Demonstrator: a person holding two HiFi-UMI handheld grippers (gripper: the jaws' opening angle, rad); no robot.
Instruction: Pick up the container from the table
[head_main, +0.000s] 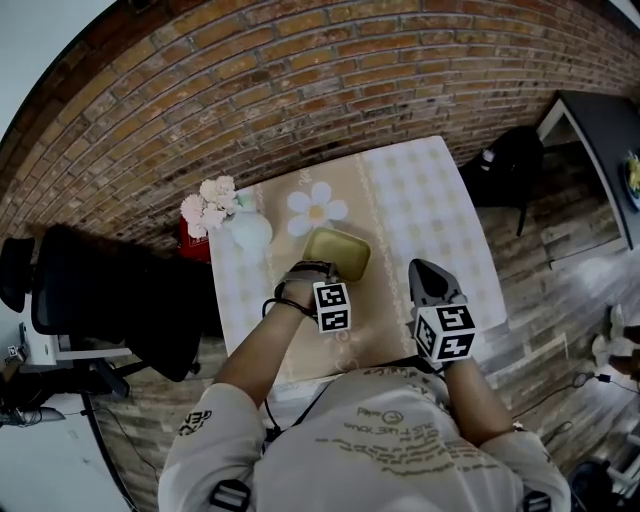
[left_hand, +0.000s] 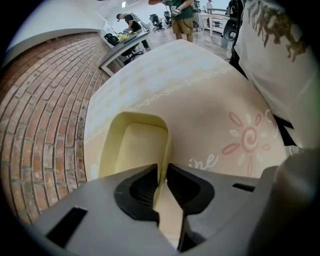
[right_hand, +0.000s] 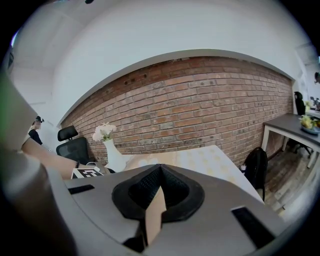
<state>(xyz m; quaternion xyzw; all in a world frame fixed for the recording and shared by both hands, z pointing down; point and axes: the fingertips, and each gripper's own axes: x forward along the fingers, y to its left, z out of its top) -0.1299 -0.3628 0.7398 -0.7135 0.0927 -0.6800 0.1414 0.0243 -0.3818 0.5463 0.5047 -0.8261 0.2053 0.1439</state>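
Left gripper (left_hand: 164, 172) clamped on the container (left_hand: 132, 145) wall, table (head_main: 430, 210) beneath, right gripper (right_hand: 160, 172) to its right — jaws together, empty

Pale yellow container (head_main: 336, 252), beige floral-and-checked tablecloth (head_main: 425, 215)

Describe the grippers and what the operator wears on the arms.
Left gripper and right gripper: grey plastic bodies, black ribbed pads, each with a white cube of black square markers. Pale printed short-sleeved T-shirt; black wristband on the left wrist.
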